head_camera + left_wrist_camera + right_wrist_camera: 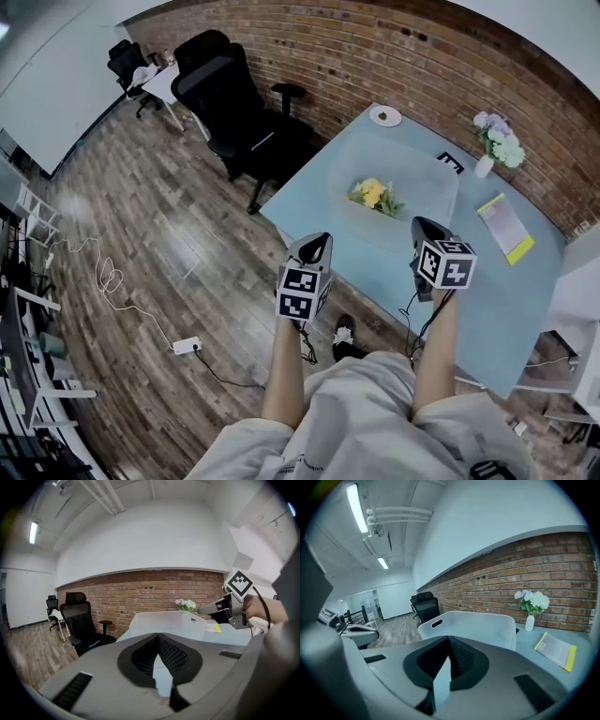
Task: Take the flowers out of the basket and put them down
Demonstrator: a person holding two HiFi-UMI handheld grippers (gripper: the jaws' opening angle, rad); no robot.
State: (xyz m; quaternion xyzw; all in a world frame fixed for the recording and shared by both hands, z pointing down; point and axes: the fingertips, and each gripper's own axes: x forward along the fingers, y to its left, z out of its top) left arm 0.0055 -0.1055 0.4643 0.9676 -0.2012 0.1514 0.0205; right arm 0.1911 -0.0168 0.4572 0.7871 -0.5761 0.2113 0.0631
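- Your left gripper (321,240) has its jaws drawn together with nothing between them, and your right gripper (422,225) is closed and empty in the same way. You will need to open one before you can pick anything up.
- The flowers (375,195) are a small yellow bunch with green leaves. They lie inside the basket (427,183), ahead of both tips and roughly midway between them, and neither gripper touches them.
- Expect the bunch to be light and soft, with petals that probably crush and stems that likely bend. Take hold low on the green stems rather than on the yellow heads, and close gently.
- The basket is pale and see-through with cut-out handles, and it stands on the table (487,291) just ahead of your tips. The bunch is all that shows in it.
- The basket looks light too, so it may slide if a jaw catches its wall.
- Beyond the basket, off to the right of your right gripper, a white vase (484,167) holds a separate pale bouquet. Leave that one alone.
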